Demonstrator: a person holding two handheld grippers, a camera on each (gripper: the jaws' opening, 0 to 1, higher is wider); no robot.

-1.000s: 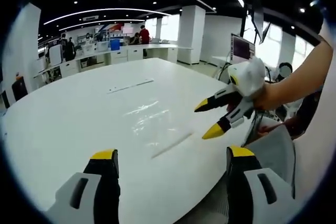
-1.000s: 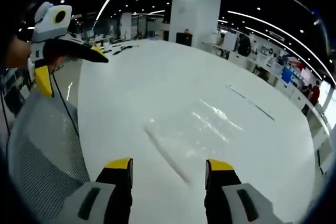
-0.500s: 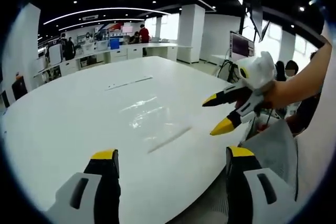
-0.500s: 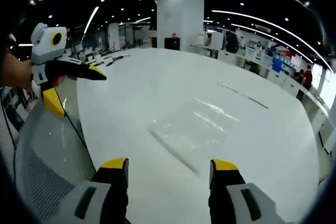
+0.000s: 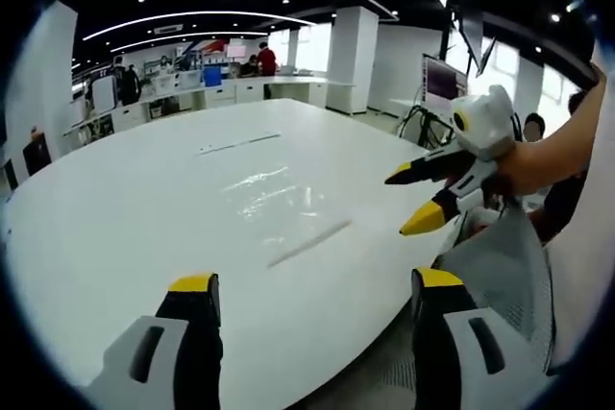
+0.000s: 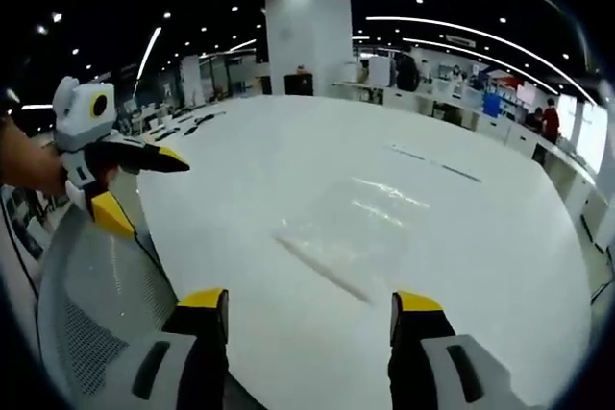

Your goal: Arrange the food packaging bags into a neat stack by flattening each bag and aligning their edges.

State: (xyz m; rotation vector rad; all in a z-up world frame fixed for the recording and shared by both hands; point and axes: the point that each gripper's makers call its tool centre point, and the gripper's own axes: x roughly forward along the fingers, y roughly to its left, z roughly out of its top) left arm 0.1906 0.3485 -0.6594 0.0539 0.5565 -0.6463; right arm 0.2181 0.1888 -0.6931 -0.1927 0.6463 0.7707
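White table [image 6: 500, 237]: clear bag [image 6: 346, 228] lies flat ahead of both spread, empty tools.

A grey mesh chair [image 5: 504, 280] stands at the edge of the white table [image 5: 115, 228].

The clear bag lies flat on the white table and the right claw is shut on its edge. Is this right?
Not quite. The right gripper view shows the right claw open and short of the clear bag, which does lie flat on the white table.
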